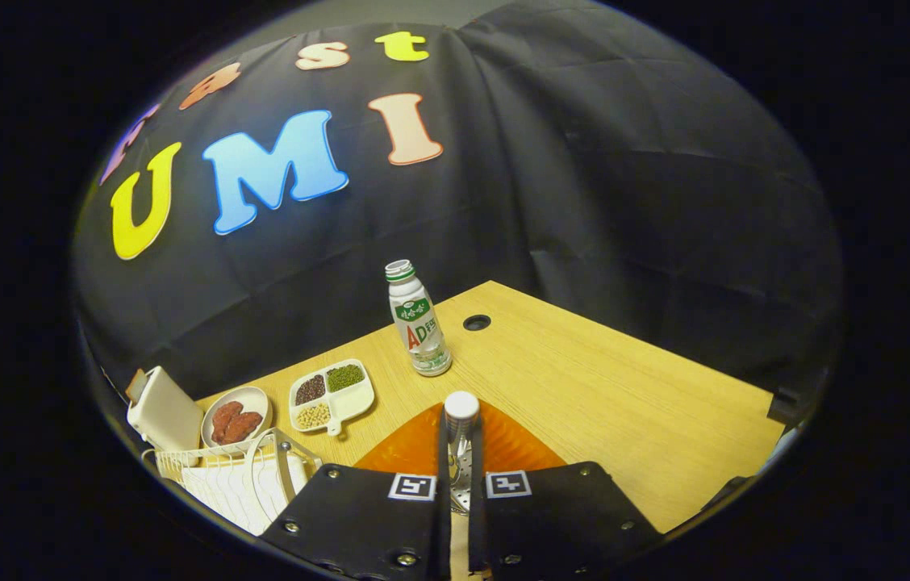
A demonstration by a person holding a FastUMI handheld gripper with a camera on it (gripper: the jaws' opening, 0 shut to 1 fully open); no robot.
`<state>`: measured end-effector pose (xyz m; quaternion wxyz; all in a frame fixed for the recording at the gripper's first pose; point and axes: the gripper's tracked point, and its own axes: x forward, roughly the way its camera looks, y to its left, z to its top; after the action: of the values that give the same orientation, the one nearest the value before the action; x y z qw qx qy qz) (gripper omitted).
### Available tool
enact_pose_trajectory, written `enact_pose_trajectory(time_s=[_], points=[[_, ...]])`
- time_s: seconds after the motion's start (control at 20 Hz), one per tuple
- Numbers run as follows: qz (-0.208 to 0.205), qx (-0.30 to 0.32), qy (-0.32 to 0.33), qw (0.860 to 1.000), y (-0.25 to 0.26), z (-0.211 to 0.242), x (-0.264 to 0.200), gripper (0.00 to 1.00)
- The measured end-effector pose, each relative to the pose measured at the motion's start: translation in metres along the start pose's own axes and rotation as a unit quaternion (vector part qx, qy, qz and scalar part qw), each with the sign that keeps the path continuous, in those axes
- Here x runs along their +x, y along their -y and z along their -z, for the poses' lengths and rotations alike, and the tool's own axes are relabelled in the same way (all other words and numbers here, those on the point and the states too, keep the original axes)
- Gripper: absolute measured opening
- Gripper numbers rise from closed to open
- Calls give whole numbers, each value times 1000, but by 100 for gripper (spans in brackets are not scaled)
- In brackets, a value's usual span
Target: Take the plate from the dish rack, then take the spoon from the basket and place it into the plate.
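While the gripper [460, 476] hangs over the worktop [584, 387], its two fingers are drawn nearly together and pinch the spoon [461, 436], whose pale rounded handle end sticks up just past the fingertips. Farthest to the left a white box-like object [164, 411] stands at the worktop's edge, with a small round dish of reddish food [235, 420] touching or just beside it, and the white wire basket [237, 480] sits in front of both, near the left finger. Next comes a divided tray of beans and grains [332, 394], then the orange plate [519, 448], lying flat directly under and just ahead of the fingers, and beyond it an upright bottle [419, 319] near a cable hole [477, 323] in the worktop. By my reading the plate is already out and only the release remains. The risk is a drop from too high: the spoon hangs handle-up, so it could bounce or skid off the plate's ribbed surface, or tip sideways toward the tray. Much of the plate is covered by the fingers, the spoon's bowl is hard to make out between them, and the basket is cut off at its near side.
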<state>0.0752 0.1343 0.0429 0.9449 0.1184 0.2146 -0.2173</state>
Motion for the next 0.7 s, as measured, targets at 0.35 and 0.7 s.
enact_pose_trajectory(time_s=[0.35, 0.7], points=[[-3, -80, 31, 996, -20, -38, -27, 8], [-17, -149, 62, 987, -46, -69, -78, 8]])
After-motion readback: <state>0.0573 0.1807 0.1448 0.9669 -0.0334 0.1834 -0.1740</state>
